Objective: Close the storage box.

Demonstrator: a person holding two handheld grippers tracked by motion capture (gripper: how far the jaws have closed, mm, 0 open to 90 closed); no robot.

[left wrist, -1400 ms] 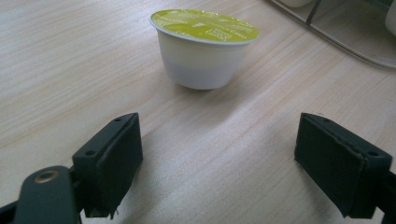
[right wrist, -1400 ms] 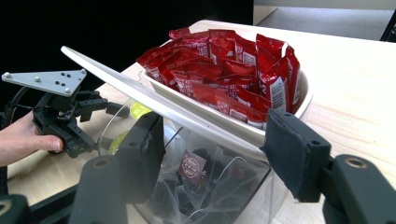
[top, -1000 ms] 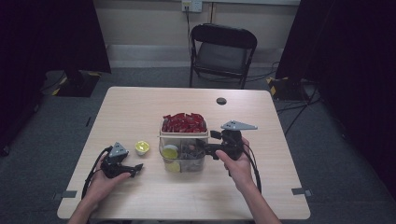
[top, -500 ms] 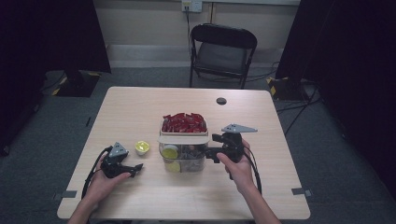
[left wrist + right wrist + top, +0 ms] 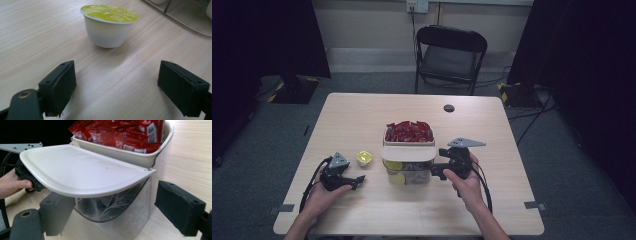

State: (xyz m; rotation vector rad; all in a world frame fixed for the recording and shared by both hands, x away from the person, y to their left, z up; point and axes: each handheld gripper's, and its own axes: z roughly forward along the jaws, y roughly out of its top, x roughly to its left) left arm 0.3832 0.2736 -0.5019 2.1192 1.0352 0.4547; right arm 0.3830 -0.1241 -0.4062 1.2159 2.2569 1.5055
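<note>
Two grippers gape wide: left gripper [image 5: 117, 87] near a green-lidded white plastic pod [image 5: 109, 25]; right gripper [image 5: 112, 216], jaws just opening, beside the clear lidded plastic container [image 5: 120, 202].

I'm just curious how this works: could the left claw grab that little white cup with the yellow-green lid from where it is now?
Probably yes. The left claw is open, the small white cup with the yellow-green lid stands upright just ahead, and bare wooden table lies between them.

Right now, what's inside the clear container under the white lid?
The clear container has red packets heaped in its upper white tray. Below the white lid, yellow-lidded capsules and crinkled wrappers show through the wall; the lid covers the rest.
</note>
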